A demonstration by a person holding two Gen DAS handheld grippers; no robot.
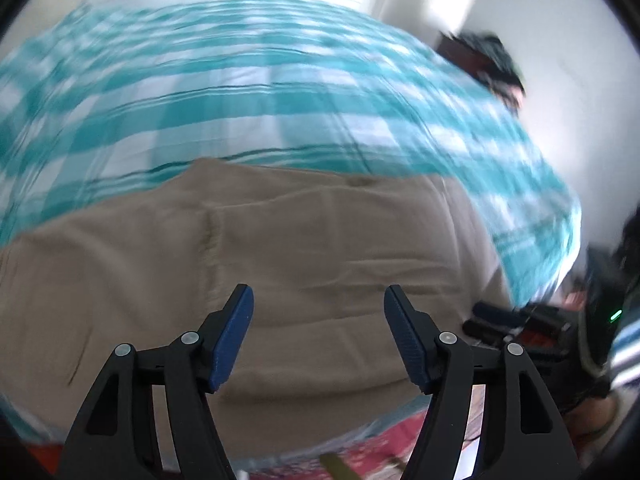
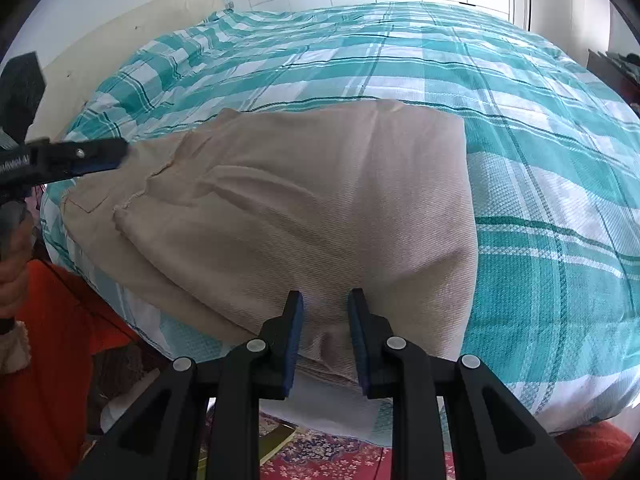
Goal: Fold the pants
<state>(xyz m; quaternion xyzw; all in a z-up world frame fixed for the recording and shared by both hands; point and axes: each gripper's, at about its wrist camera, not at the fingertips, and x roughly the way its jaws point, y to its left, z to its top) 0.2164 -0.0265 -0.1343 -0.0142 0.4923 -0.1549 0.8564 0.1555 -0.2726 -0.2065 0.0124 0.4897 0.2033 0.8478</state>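
Where pants (image 2: 304, 208) lie, checked bedspread (image 2: 520, 128)

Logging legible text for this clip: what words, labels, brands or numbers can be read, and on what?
None can be read.
White lettering on the body of the left tongs, at the right wrist view's left edge: too small and blurred.
Beige pants and checked bedcover: no text visible.

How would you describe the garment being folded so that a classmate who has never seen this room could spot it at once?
Find the bed with the teal-and-white checked bedspread. Near its front edge lie the pants, folded over on themselves, with the right gripper closed on a pinch of cloth at their near edge. They are plain beige with no pattern, unlike the checked cover beneath them.
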